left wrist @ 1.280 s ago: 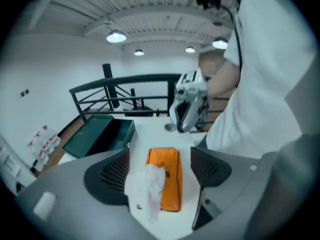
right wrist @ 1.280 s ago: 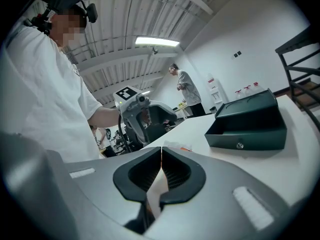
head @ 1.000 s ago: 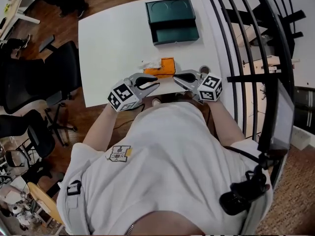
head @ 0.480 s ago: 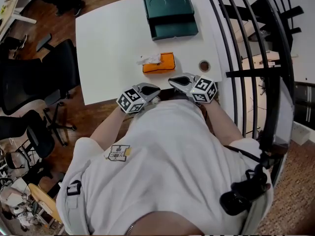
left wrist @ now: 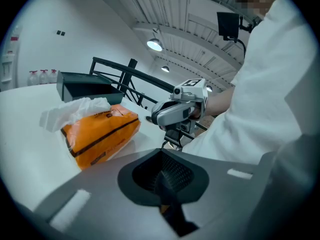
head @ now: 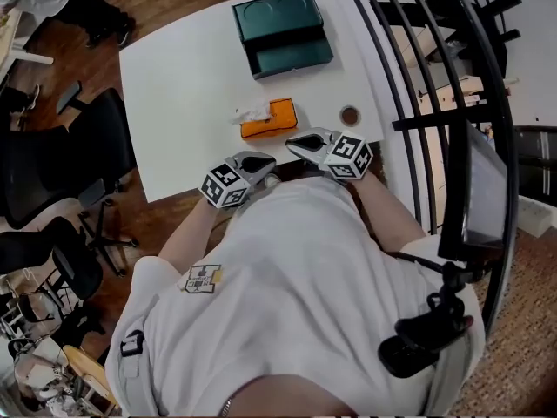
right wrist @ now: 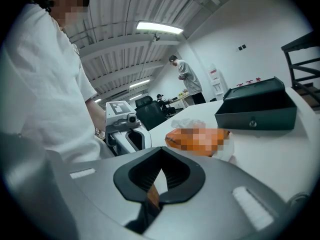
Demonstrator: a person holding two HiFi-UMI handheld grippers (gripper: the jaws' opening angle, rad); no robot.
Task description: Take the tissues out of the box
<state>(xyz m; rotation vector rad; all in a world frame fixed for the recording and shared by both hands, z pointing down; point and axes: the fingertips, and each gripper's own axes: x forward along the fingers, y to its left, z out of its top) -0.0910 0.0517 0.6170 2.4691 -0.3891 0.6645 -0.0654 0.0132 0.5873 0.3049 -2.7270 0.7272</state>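
An orange tissue pack (head: 271, 118) lies on the white table (head: 183, 77), with a crumpled white tissue (head: 250, 111) sticking out of its left end. My left gripper (head: 268, 158) is shut and empty at the table's front edge, short of the pack and close to the person's body. My right gripper (head: 292, 140) is shut too, just in front of the pack's right end, with nothing between its fingers. The left gripper view shows the pack (left wrist: 100, 134), its tissue (left wrist: 75, 109) and the right gripper (left wrist: 175, 115). In the right gripper view the pack (right wrist: 197, 140) lies ahead and the left gripper (right wrist: 125, 130) is beside me.
A dark green box (head: 280, 33) with an open drawer stands at the table's far side. A small round brown disc (head: 350, 116) sits near the right edge. Black office chairs (head: 87, 155) stand left of the table, a black railing (head: 418, 77) to the right.
Both grippers have drawn back from the sides of the tissue pack toward the table's front edge and the person's body. The pack has stayed where it was.
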